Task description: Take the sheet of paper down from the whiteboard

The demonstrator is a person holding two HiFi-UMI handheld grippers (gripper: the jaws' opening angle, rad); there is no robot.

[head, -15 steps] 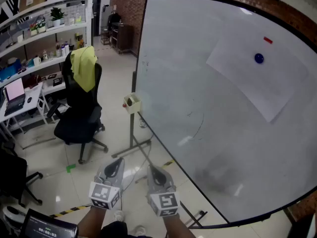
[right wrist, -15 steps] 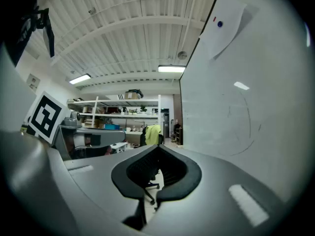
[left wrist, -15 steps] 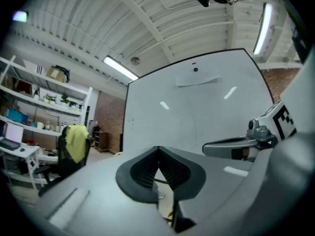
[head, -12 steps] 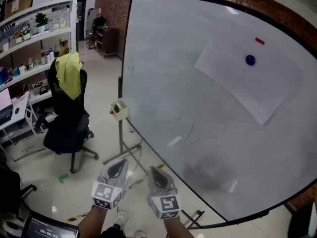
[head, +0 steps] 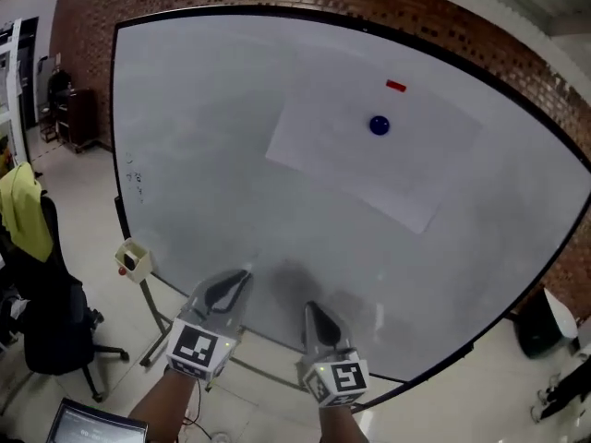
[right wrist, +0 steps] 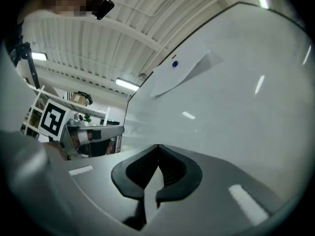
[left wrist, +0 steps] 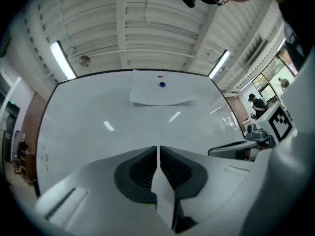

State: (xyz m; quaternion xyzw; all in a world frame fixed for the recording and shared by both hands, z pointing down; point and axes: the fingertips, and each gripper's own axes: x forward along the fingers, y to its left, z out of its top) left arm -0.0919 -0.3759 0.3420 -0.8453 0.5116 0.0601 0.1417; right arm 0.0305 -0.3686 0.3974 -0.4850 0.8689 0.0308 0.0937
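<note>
1. Sheet of paper (head: pixel 369 160) sits tilted, high on whiteboard (head: pixel 185 155), blue magnet (head: pixel 379 125) on it.
2. Left gripper (head: pixel 238 277) jaws together, empty, well below paper.
3. Right gripper (head: pixel 310 308) jaws together, empty, beside left.

Both hand-held grippers (head: pixel 238 278) (head: pixel 312 310), jaws together

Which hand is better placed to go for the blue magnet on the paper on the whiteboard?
Probably the right: the right tongs sit more nearly below the blue magnet than the left tongs. Both are shut and low.
</note>
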